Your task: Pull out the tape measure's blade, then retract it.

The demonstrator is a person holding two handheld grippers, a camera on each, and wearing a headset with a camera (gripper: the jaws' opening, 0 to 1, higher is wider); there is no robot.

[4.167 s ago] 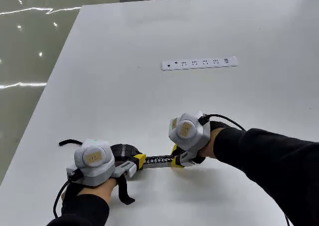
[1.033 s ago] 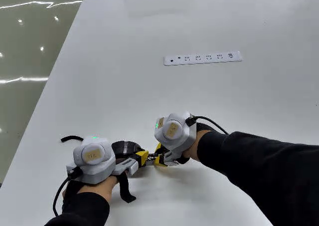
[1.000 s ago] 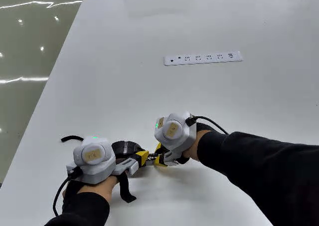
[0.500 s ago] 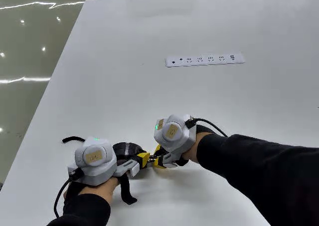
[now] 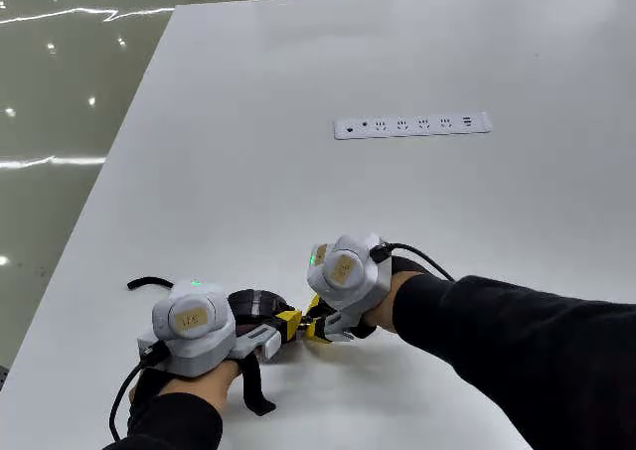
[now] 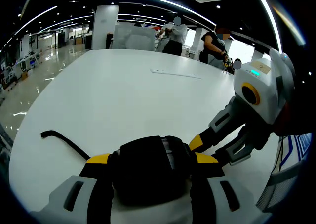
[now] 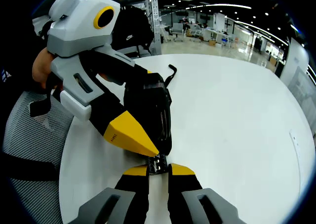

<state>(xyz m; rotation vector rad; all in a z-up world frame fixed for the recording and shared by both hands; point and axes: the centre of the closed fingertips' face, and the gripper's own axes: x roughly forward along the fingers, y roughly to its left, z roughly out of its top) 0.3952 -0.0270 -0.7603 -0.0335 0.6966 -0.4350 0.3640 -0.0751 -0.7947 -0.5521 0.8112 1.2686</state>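
The black tape measure [image 5: 254, 304] lies on the white table near its front edge, and my left gripper [image 5: 274, 318] is shut on its case. In the left gripper view the case [image 6: 150, 169] sits between the yellow-tipped jaws of the left gripper [image 6: 153, 158], and its black wrist strap [image 6: 63, 140] trails off to the left. My right gripper [image 5: 315, 330] is shut on the blade's end hook [image 7: 157, 164], right at the case's mouth [image 7: 154, 112]. Hardly any blade shows between the right gripper [image 7: 158, 169] and the case.
A white power strip [image 5: 412, 125] lies farther back on the table [image 5: 298, 172]. The table's left edge drops to a glossy floor [image 5: 60, 92]. A grey mesh chair [image 7: 29, 135] stands by the near edge. People stand beyond the far end [image 6: 175, 33].
About four seconds ago a short length of blade was out; my right gripper has since moved left to the case and the blade has gone in. The left gripper has kept its hold.
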